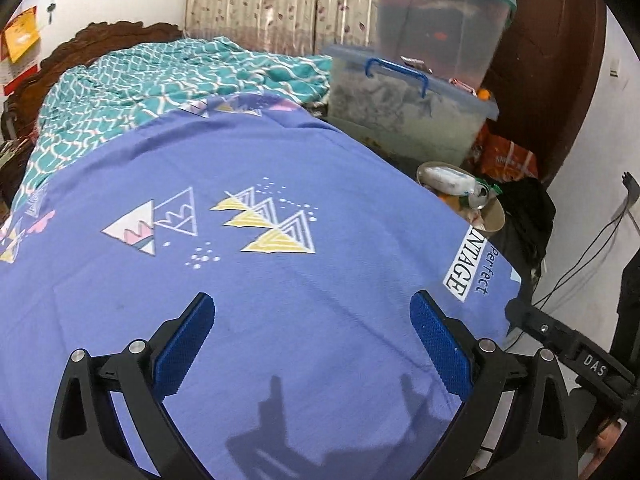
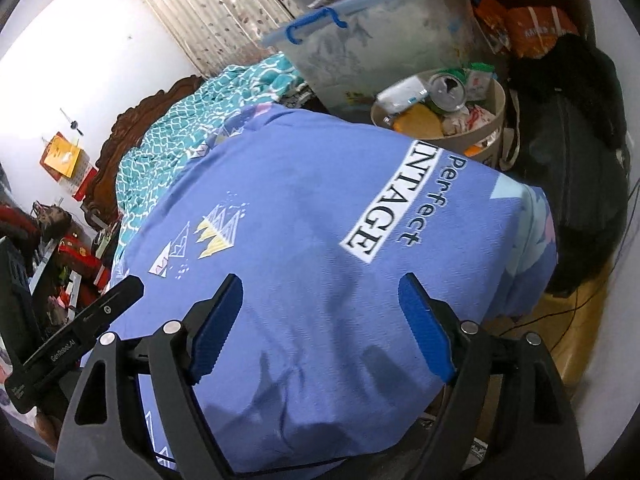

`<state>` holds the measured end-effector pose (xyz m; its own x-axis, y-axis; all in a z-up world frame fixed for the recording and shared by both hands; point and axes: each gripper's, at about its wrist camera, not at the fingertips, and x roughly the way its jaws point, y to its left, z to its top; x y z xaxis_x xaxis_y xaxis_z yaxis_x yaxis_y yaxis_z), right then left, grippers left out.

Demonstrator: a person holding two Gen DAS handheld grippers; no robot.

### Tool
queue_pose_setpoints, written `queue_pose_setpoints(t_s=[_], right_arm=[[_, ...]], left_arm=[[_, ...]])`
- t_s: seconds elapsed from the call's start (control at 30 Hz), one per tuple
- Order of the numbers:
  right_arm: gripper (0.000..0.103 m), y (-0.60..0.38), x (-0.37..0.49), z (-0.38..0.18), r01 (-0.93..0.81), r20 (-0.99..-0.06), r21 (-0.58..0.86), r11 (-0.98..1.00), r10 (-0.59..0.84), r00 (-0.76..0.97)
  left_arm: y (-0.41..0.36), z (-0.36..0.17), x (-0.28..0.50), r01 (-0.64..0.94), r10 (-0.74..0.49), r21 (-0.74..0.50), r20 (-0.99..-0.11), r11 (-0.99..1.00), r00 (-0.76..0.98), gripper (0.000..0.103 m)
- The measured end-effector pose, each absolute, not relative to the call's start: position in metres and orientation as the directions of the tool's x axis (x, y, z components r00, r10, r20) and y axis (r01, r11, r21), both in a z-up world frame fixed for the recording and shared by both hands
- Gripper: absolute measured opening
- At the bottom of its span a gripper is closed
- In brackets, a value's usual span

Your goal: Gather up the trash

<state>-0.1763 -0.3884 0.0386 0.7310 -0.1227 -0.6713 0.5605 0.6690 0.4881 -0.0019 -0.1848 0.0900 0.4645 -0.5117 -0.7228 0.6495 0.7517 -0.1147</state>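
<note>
- Left gripper [image 1: 312,344]: jaws wide apart, nothing between, above the purple bedsheet [image 1: 280,280].
- Right gripper [image 2: 320,328]: jaws also apart and empty, above the same sheet near its "Perfect VINTAGE" print [image 2: 396,204].
- Trash: in a beige bin [image 2: 494,120] just beyond the far right corner of the bed; inside are a crushed can [image 2: 446,92], a yellow piece [image 2: 416,122], wrappers.
- Clear storage box w/ blue handle [image 2: 360,48] stands beside the bin.
- Teal blanket [image 1: 140,92] lies at the far end of the bed.
</note>
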Motion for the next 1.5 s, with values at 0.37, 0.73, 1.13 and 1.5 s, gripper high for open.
queue_pose_setpoints(t_s=[0.37,0.73,1.13,1.5], right_arm=[[0.089,-0.36,-0.186,0.059,0.583,-0.64,0.453,0.674,-0.209,0.739],[0.094,-0.355,-0.198,0.065,0.612,-0.611,0.453,0.648,-0.274,0.742],[0.097,-0.356,-0.203,0.062,0.622,-0.596,0.464,0.631,-0.297,0.746],[0.097,-0.358,-0.201,0.057,0.625,-0.606,0.47,0.624,-0.286,0.742]], left_arm=[[-0.163,0.105,-0.024,0.648,-0.515,-0.061,-0.665,0.759,0.541,0.094],[-0.165,0.114,-0.038,0.647,-0.517,-0.034,-0.632,0.762,0.577,0.094],[-0.162,0.115,-0.033,0.587,-0.478,-0.031,-0.616,0.809,0.626,0.094],[-0.172,0.107,-0.034,0.61,-0.449,0.037,-0.643,0.791,0.621,0.094]])
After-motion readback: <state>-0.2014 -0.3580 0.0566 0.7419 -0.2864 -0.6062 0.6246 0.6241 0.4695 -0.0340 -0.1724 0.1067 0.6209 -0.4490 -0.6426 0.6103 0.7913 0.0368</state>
